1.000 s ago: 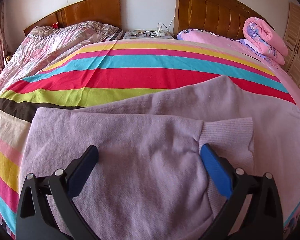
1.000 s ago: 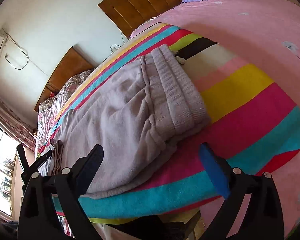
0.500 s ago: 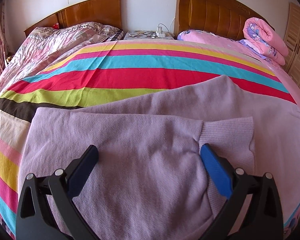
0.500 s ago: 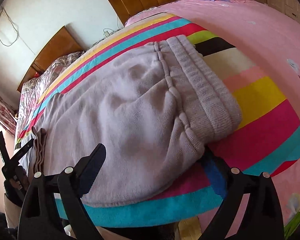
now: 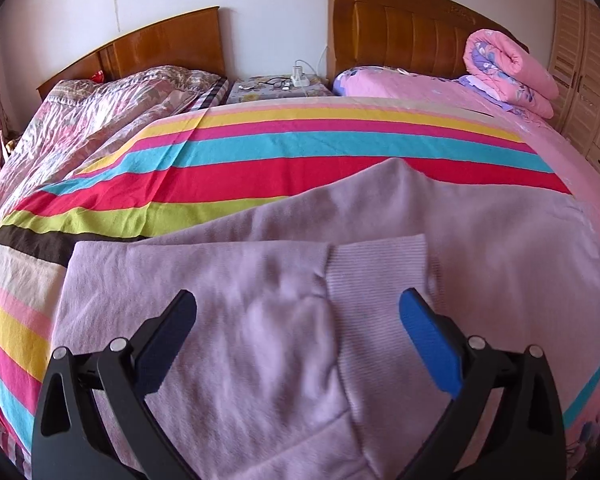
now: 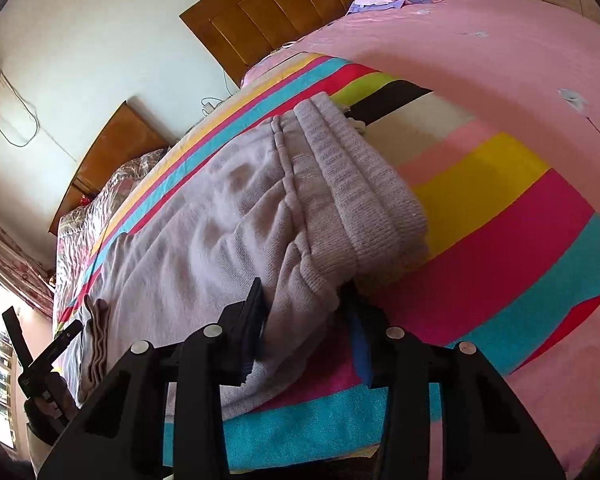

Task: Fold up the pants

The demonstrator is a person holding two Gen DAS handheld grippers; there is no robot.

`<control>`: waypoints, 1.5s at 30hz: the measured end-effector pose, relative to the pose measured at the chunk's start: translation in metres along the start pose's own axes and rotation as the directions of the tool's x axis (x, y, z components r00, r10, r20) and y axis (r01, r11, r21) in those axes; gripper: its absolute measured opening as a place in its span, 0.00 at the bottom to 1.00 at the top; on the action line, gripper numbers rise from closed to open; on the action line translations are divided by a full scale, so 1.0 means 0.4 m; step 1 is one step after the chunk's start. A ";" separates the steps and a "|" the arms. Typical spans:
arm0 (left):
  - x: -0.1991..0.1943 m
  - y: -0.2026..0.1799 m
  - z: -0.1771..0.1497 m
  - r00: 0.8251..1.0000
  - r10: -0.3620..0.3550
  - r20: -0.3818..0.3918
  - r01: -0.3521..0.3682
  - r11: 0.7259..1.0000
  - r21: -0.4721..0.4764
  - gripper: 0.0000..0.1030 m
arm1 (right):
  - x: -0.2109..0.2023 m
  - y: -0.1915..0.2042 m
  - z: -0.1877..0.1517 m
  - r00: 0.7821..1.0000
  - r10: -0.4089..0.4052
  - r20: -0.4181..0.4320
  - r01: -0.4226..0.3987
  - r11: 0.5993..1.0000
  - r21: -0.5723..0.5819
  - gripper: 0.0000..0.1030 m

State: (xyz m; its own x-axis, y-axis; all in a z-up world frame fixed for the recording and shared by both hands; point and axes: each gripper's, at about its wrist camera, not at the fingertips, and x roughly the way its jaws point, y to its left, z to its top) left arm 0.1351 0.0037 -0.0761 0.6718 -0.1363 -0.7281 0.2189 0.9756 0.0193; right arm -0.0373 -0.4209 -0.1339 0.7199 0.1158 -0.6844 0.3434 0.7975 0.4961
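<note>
The lilac knit pants (image 5: 260, 300) lie folded lengthwise on the striped blanket (image 5: 260, 172). In the left wrist view, my left gripper (image 5: 300, 312) hovers open just above the leg end, with the ribbed cuff (image 5: 380, 272) under its blue finger and nothing between the jaws. In the right wrist view, my right gripper (image 6: 306, 316) sits at the near corner of the ribbed waistband (image 6: 360, 200). Its jaws are closing, and bunched fabric fills the gap between the pads. The left gripper (image 6: 42, 320) also shows far off by the stacked cuffs (image 6: 96, 340), held in a hand.
Two beds with wooden headboards (image 5: 412, 28) stand side by side, with a nightstand (image 5: 280, 88) holding cables between them. A rolled pink quilt (image 5: 508, 72) lies at the back right and a wardrobe (image 5: 588, 72) beyond it. The bed's near edge drops off just below the pants.
My right gripper has moved in onto the waistband corner and its wide jaws have narrowed around the fabric. My left gripper has lifted and drawn back a little, still open.
</note>
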 end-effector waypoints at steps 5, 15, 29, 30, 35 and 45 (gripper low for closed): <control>-0.008 -0.315 0.030 0.987 -0.156 -0.039 0.160 0.957 0.241 0.98 | -0.019 0.032 -0.004 0.999 -0.012 0.048 0.014 0.999 -0.049 0.34; -0.072 -0.103 -0.092 0.994 -0.105 0.027 0.102 0.991 0.091 0.91 | -0.080 0.059 0.016 0.973 0.144 0.178 -0.132 0.988 -0.079 0.27; -0.077 0.184 -0.144 0.999 0.046 0.023 -0.043 0.990 -0.133 0.98 | -0.126 0.442 0.056 0.936 0.226 0.270 -0.079 0.881 -0.466 0.19; -0.105 0.205 -0.144 0.997 0.055 0.052 -0.046 0.986 -0.163 0.98 | -0.127 0.505 0.047 0.938 0.242 0.249 -0.081 0.849 -0.522 0.19; -0.213 0.338 -0.169 0.986 0.095 0.137 -0.048 0.950 -0.307 0.98 | -0.053 0.784 -0.028 0.932 0.354 0.072 -0.215 0.702 -0.679 0.19; -0.256 0.532 -0.278 0.977 0.196 0.083 -0.132 0.863 -0.488 0.98 | 0.222 1.077 -0.498 0.875 0.168 -0.454 -0.484 0.272 -0.832 0.24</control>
State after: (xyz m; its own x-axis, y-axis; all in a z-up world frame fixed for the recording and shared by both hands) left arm 0.0341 0.2444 -0.0738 0.7583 0.0437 -0.6505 -0.2446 0.9439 -0.2217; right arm 0.0546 0.0510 -0.0874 0.4135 0.5040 -0.7583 -0.7569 0.6532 0.0215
